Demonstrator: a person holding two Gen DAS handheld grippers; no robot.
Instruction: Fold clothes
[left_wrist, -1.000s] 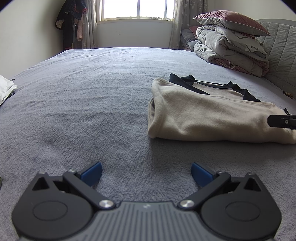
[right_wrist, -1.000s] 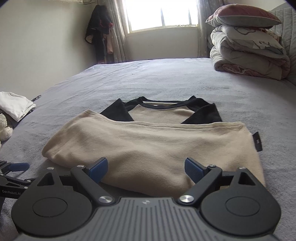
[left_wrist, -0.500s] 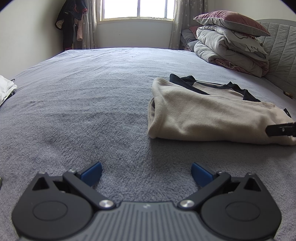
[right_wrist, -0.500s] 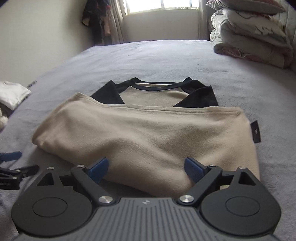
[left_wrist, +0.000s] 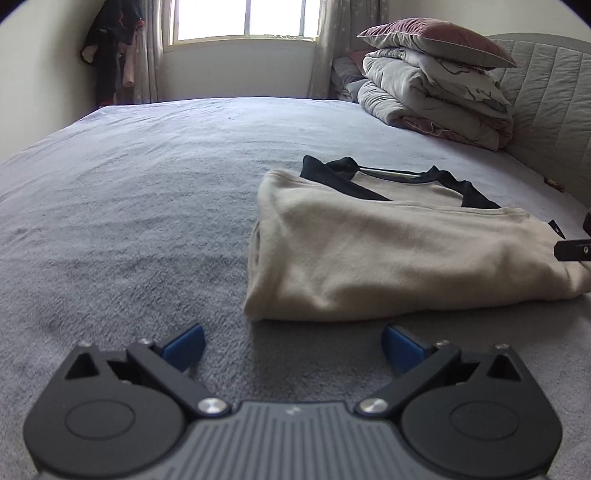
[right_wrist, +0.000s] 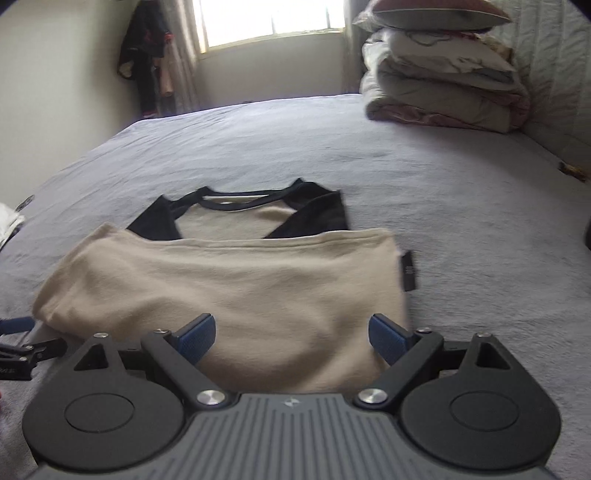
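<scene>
A beige shirt (left_wrist: 388, 251) with black sleeves and collar lies on the grey bed, its lower half folded up over the chest. My left gripper (left_wrist: 291, 347) is open and empty, low over the bedspread just short of the shirt's left fold corner. In the right wrist view the same shirt (right_wrist: 236, 288) fills the middle, and my right gripper (right_wrist: 291, 334) stands open above its near folded edge with nothing between the pads. A finger of the right gripper (left_wrist: 572, 249) shows at the far right of the left wrist view. The left gripper's tip (right_wrist: 22, 339) peeks in at the left.
The grey bedspread (left_wrist: 129, 206) stretches wide to the left and beyond the shirt. A pile of folded quilts and a pillow (left_wrist: 436, 92) sits by the padded headboard (left_wrist: 550, 107). Dark clothes (right_wrist: 146, 59) hang beside the window. White cloth (right_wrist: 7, 225) lies at the bed's left edge.
My right gripper has risen and tilted, so the shirt sits lower and smaller in its view. My left gripper has moved closer to the shirt's left fold. Both stay open.
</scene>
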